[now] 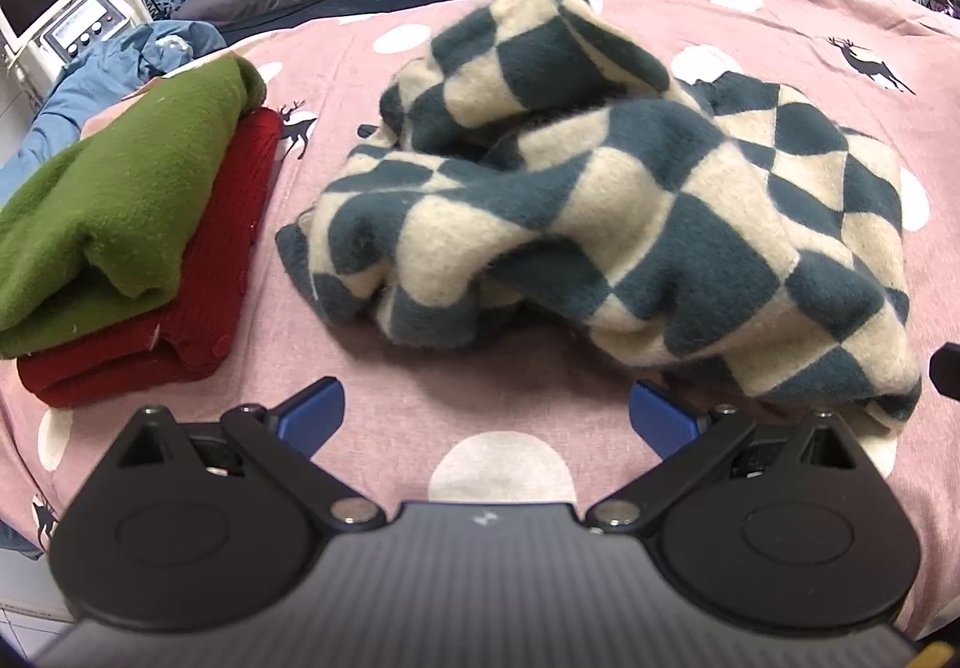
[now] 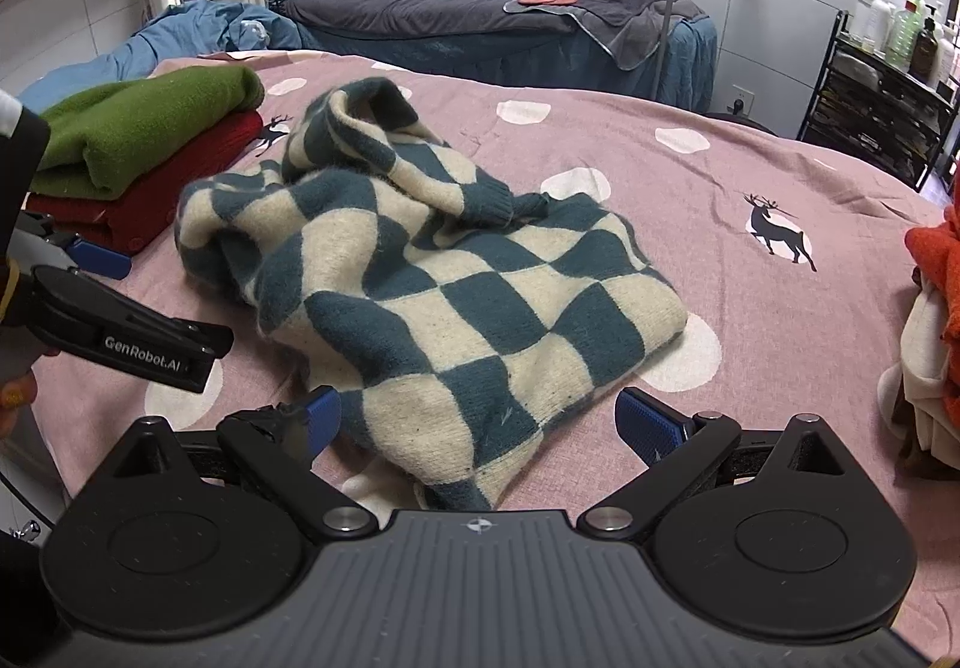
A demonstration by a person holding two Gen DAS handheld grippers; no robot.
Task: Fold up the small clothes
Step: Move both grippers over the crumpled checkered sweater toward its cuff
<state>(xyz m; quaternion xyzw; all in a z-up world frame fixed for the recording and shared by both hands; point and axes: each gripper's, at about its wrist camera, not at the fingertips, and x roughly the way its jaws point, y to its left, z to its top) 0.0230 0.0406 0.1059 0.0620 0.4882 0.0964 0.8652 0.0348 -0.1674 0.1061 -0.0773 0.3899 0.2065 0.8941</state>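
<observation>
Sweater (image 2: 432, 296), checked in dark teal and cream, lies crumpled near the middle of the bed (image 2: 750, 158), on a pink sheet printed with white dots and deer. One sleeve, with its ribbed cuff (image 2: 495, 200), is thrown across the body of the garment, and the far left portion is bunched into a raised hump. The near corner sits flatter.

Left hand-held gripper (image 1: 486, 416) hangs just short of the near edge of the sweater with its blue fingers (image 1: 312, 416) spread apart and nothing between them. Right hand-held gripper (image 2: 480, 422) is likewise spread and empty, its fingers standing to either side of the near corner of the garment.

Folded stack sits to the left, just beside the sweater: a green garment (image 1: 114, 200) on top of a red one (image 1: 180, 320). A heap of orange and cream clothes (image 2: 936, 320) waits at the right edge of the bed.

Risks, as judged:
- A pinch at the near corner may take both knit layers, or the sheet beneath, so the garment would drag rather than open.
- The crossed sleeve may stay trapped inside if the body is lifted before the sleeve is laid out.
- Spreading toward the left may nudge the folded stack, given how close it sits.
- Thick, fuzzy knit may slip from a shallow grip.
</observation>
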